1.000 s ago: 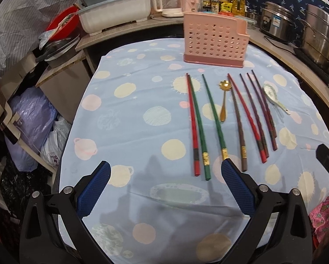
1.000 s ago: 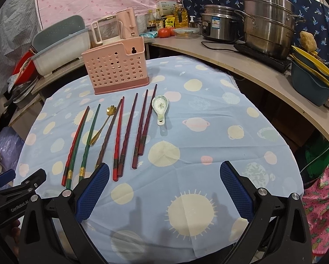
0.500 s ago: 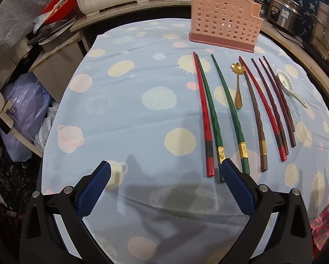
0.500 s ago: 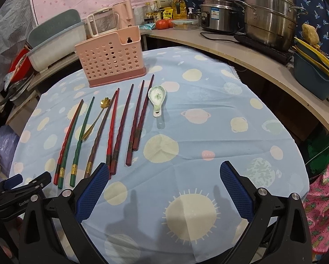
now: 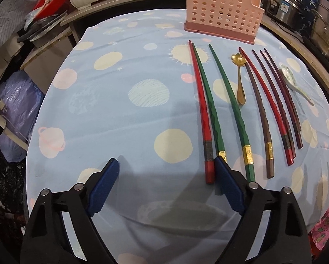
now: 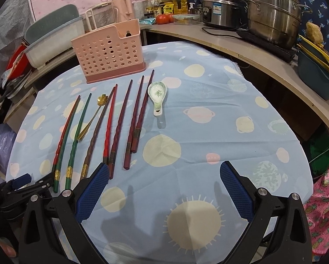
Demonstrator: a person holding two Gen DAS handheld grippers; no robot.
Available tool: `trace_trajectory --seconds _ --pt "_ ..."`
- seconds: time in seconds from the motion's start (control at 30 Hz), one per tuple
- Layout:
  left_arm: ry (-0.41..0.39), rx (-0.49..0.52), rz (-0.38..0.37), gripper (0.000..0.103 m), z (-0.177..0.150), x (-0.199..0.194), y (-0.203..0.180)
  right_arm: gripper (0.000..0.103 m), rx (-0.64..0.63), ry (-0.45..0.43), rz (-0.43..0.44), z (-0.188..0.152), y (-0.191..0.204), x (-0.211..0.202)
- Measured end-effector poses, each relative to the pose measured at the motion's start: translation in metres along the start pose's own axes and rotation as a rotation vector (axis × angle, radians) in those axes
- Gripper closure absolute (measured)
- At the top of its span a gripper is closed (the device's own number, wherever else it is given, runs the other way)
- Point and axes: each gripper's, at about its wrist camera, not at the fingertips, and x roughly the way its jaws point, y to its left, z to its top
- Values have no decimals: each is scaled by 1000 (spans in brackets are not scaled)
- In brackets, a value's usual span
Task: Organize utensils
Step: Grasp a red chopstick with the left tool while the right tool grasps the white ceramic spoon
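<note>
Several chopsticks lie side by side on the blue cloth: a red one point(image 5: 203, 114), two green ones point(image 5: 232, 110), a brown one point(image 5: 260, 112) and dark red ones point(image 5: 281, 101). A gold spoon point(image 5: 240, 81) and a white ceramic spoon point(image 5: 293, 81) lie among them. A pink perforated holder point(image 5: 222, 11) stands behind them, also in the right wrist view point(image 6: 109, 50). My left gripper point(image 5: 166, 169) is open and empty, low over the cloth, its right finger point(image 5: 229, 187) beside the near ends of the red and green chopsticks. My right gripper point(image 6: 161, 178) is open and empty, in front of the chopsticks point(image 6: 111, 129) and ceramic spoon point(image 6: 156, 94).
A curved counter point(image 6: 241, 41) wraps the table's far and right sides with steel pots point(image 6: 272, 11), a rice cooker point(image 6: 219, 8), bottles and a blue basin point(image 6: 316, 74). A white tub point(image 6: 52, 37) and bags point(image 5: 12, 110) sit to the left. The left gripper shows at the right wrist view's lower left point(image 6: 23, 189).
My left gripper has moved forward and down toward the near ends of the left chopsticks. My right gripper has moved closer to the table and the chopsticks. Both stay open.
</note>
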Motion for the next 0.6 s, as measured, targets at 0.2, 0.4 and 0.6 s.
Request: trace_trajectory --seconds 0.2,0.4,0.6 --pt "-9 12 -39 59 11 0 -3 15 14 -9 34 20 -3 11" --pt "8 3 -79 93 19 2 -2 48 70 6 93 53 -10 37" --pt "22 -8 -91 95 25 5 1 79 117 81 159 70 -16 77"
